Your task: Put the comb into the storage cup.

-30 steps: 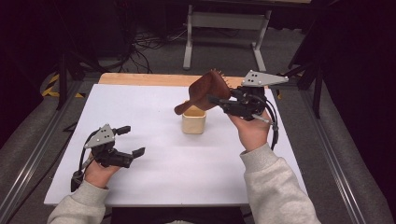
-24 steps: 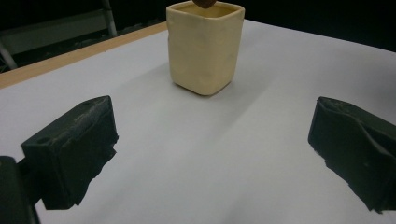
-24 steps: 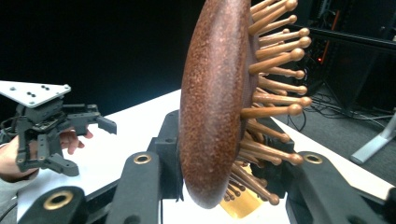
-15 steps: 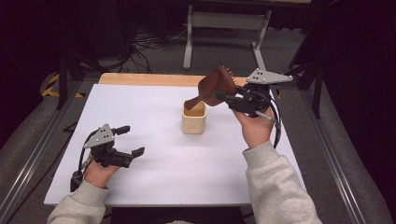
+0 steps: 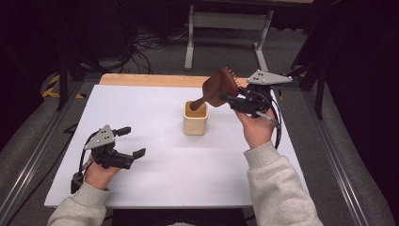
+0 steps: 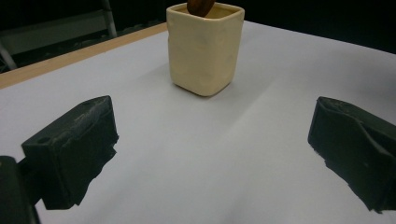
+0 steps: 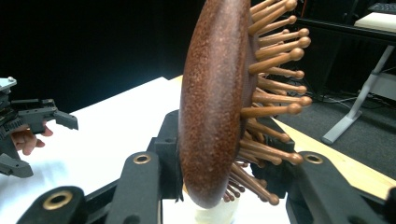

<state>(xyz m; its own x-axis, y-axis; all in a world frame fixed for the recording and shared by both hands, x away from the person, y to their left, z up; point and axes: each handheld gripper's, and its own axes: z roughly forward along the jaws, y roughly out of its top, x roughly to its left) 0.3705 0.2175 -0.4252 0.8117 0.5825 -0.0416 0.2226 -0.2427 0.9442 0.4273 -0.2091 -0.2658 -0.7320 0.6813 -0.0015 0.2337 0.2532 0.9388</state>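
**Hairbrush handle in the cup**

On the white table [image 5: 155, 188] stand one square cream ceramic cup [image 5: 195, 123] and one brown wooden hairbrush [image 5: 221, 85] with round-tipped pegs. The right gripper [image 5: 227, 98] pinches the brush's oval head above the cup, its handle slanting down into the cup. The left gripper [image 5: 133, 142] rests spread wide, holding nothing.

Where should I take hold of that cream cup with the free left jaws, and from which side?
Grip the cream cup across two opposite flat walls, coming in level from the left gripper's own side. It stands upright and square-sided on the white table. The top looks a poor approach: the brush handle sits slanted in its mouth, held by the right gripper.
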